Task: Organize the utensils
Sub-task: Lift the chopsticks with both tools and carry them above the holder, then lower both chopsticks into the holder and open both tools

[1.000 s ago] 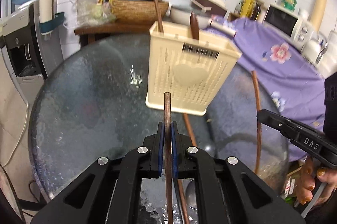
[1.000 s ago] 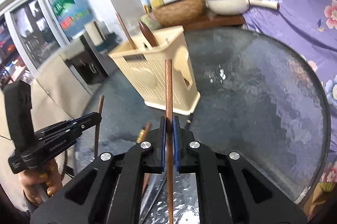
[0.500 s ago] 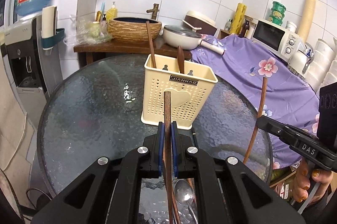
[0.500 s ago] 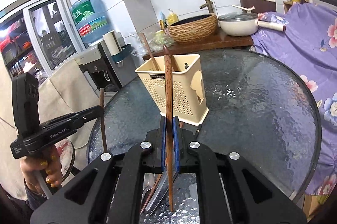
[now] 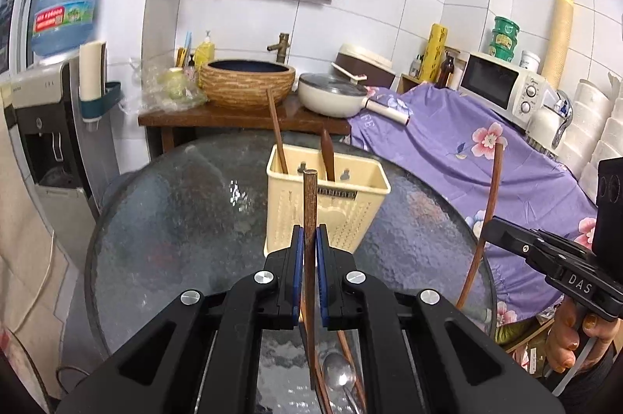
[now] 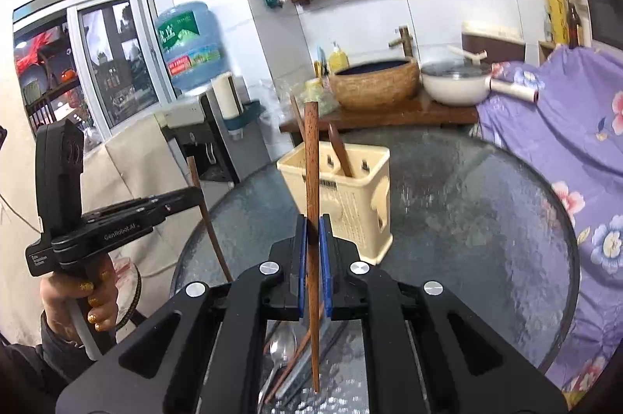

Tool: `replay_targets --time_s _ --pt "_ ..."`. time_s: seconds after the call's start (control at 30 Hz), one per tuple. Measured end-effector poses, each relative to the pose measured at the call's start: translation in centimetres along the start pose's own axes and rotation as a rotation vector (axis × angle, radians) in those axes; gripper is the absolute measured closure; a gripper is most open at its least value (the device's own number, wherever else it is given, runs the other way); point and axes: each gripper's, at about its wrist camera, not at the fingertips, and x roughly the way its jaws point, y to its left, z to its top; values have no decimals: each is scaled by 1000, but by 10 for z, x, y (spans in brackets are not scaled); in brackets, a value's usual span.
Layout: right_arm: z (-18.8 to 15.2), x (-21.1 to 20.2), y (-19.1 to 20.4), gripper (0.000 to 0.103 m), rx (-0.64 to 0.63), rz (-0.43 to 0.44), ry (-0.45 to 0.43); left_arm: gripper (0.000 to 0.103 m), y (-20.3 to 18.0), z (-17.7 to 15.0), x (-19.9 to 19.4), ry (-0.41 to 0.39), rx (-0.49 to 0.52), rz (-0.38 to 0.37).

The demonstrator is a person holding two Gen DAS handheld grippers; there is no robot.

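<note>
each claw is carrying one dark wooden chopstick, and both sticks are standing close to upright, long axis running top to bottom. the left claw is clenched on its chopstick, blue pads pressing either side, the blunt top end poking up above the pads and the thin end hanging down over the table. the right claw is gripping the other chopstick the same way, a long stretch of it rising above the pads.

the relation that matters: the cream utensil holder is sitting straight ahead of the left claw, just beyond the stick's top end, its open mouth facing up. from the right claw the holder is lying ahead too, a touch to the right of the stick. judging by this, the left hand looks the nearer and better lined up, and each stick will need carrying over the rim and lowering thin end first.

the holder is already housing a long brown stick and a darker wooden handle, both leaning against the back. down on the glass table, just under the claws, a metal spoon and more wooden pieces are waiting unsorted. plenty left to do, by the look of it.
</note>
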Motion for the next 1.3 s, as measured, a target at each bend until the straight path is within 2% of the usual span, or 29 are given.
replay_targets --time_s 0.1,0.2,0.47,0.6,0.73,0.87,1.0,1.13,1.3 --pt "19 -2 5 96 -33 -21 -65 97 -1 17 -5 -40 -5 -27" --pt "40 3 11 96 -60 -38 -97 97 -6 33 -10 -79 13 -15" --pt "115 18 18 96 -47 -63 -217 97 -11 112 -16 -147 10 -14" --pt "150 31 25 96 -66 -125 -290 97 -10 161 -14 -199 -16 23" --pt "160 50 30 96 -103 -191 -345 97 -6 186 -2 -249 -57 66" --pt "149 76 31 96 -140 -241 -360 97 -2 185 25 -253 -89 89" --pt "123 104 23 96 -154 -263 -338 97 5 164 55 -226 -114 121" --pt "100 124 9 96 -115 -258 -276 97 12 135 82 -172 -128 122" --pt "73 142 -3 96 -100 -252 -210 97 15 105 104 -120 -99 131"
